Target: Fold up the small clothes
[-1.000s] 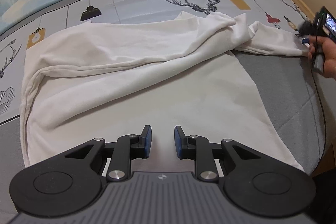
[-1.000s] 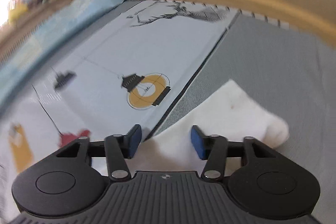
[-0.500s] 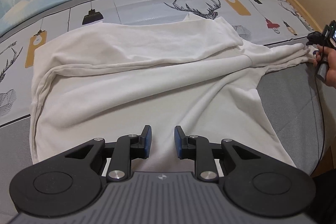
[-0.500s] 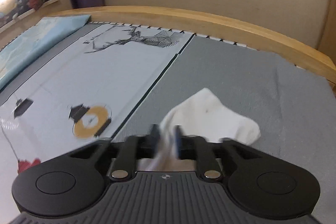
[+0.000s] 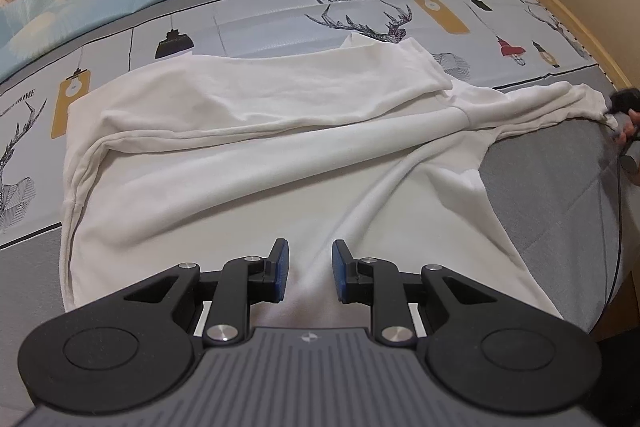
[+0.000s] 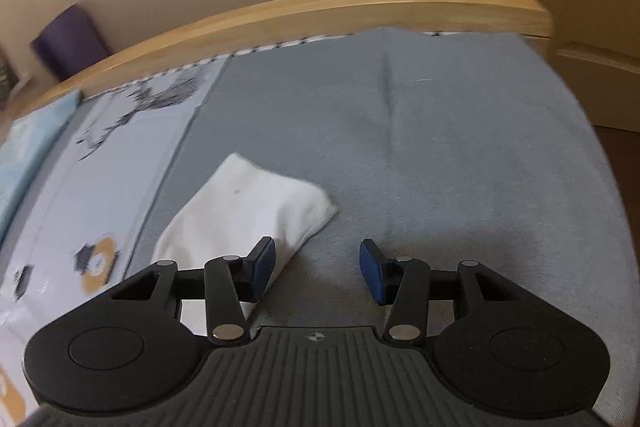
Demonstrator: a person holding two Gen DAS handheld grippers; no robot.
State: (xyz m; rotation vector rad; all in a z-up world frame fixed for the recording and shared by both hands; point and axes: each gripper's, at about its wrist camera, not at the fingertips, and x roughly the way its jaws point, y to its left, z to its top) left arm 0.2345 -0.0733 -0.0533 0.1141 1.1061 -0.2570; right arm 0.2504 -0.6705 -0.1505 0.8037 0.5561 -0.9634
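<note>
**White shirt spread on the bed, both grippers released**

The left gripper [image 5: 307,269] hovers over the shirt's [image 5: 256,163] near hem, fingers apart and gripping nothing. The right gripper [image 6: 316,269] is spread wide, its left finger [image 6: 262,259] over the sleeve end [image 6: 248,207] on the grey bed [image 6: 460,155].

White shirt [image 5: 280,163] under left gripper [image 5: 307,270]: soft matt knit, creased. Left gripper: matt black plastic, blue pads, shiny metal pins. Bed cover [image 6: 440,147] ahead of right gripper [image 6: 316,270]: matt grey weave. Bed frame [image 6: 360,1] beyond: smooth light wood.
</note>
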